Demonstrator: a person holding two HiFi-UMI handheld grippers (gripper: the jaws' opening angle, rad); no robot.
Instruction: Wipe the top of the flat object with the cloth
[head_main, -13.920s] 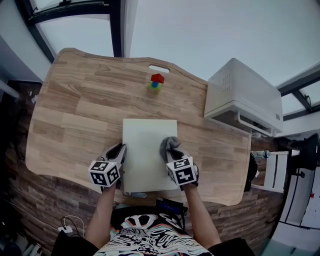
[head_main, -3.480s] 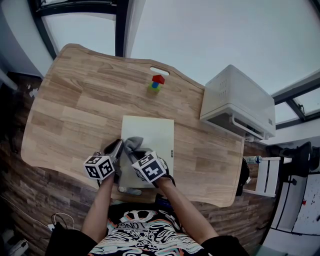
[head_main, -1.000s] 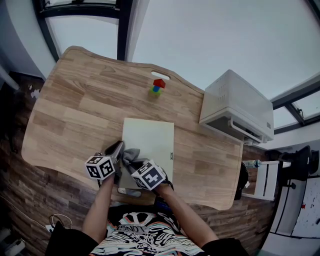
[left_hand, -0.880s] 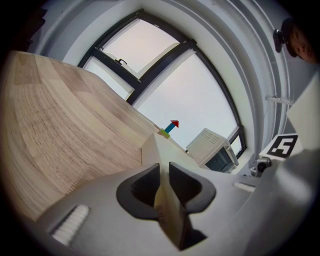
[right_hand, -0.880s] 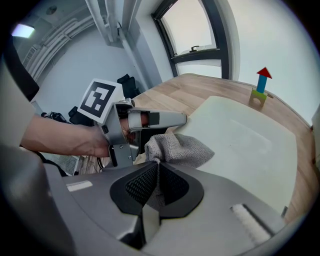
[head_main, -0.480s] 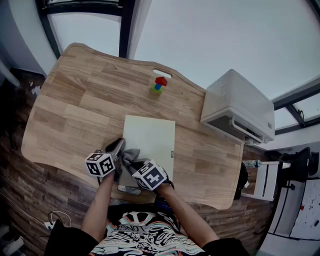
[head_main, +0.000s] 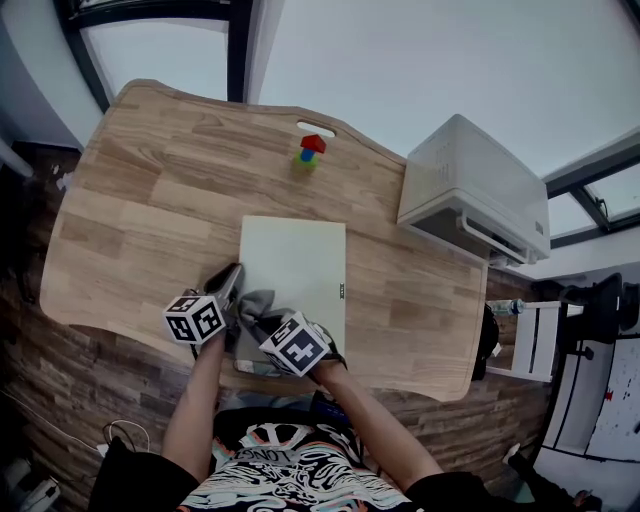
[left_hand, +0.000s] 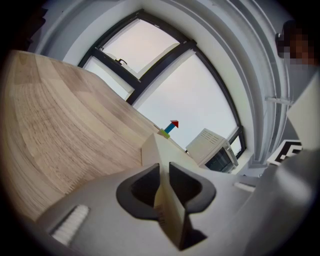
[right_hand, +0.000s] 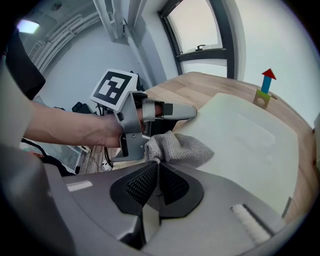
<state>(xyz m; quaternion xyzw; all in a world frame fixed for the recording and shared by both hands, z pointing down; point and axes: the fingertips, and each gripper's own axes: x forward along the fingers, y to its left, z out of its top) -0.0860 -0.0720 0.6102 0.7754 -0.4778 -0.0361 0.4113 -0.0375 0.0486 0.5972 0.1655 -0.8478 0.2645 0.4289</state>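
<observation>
A cream flat board (head_main: 300, 265) lies on the wooden table (head_main: 150, 180). My left gripper (head_main: 232, 285) is shut on the board's near left edge, and the board (left_hand: 161, 150) runs away from between its pads in the left gripper view. My right gripper (head_main: 265, 325) is shut on a grey cloth (head_main: 255, 305), which rests bunched on the board's near left corner. In the right gripper view the cloth (right_hand: 177, 147) spills from my right gripper (right_hand: 159, 167) onto the board (right_hand: 250, 135), right beside the left gripper (right_hand: 192, 112).
A small tower of coloured blocks (head_main: 310, 152) stands beyond the board's far edge. A white box-shaped appliance (head_main: 475, 190) sits at the table's right end. A slot handle (head_main: 315, 128) is cut near the far rim. The table's near edge lies just behind both grippers.
The right gripper has drawn the cloth a little toward the board's near left corner. The left gripper keeps its hold on the board's edge.
</observation>
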